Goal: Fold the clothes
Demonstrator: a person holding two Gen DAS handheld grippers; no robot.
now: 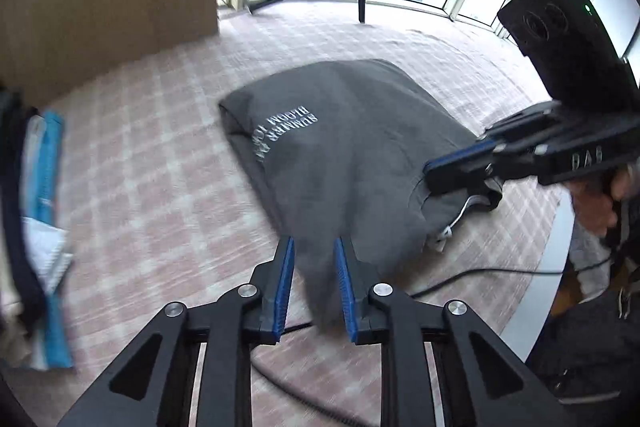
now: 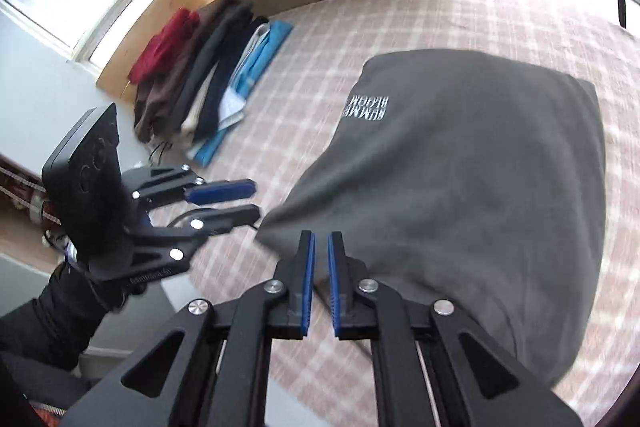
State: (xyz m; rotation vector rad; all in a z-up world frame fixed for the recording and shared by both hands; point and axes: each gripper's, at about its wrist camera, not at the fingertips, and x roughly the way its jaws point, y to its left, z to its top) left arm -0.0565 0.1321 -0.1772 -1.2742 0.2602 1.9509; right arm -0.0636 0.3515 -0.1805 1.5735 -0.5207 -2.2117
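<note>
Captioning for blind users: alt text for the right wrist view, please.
A grey garment with white lettering lies on a plaid cover, the right gripper shut at its near edge. Left gripper open beside it; folded clothes behind.

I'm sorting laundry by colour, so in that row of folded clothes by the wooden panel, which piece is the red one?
The red garment is the end piece of the row, farthest from the blue one, with the brown one directly beside it.
</note>
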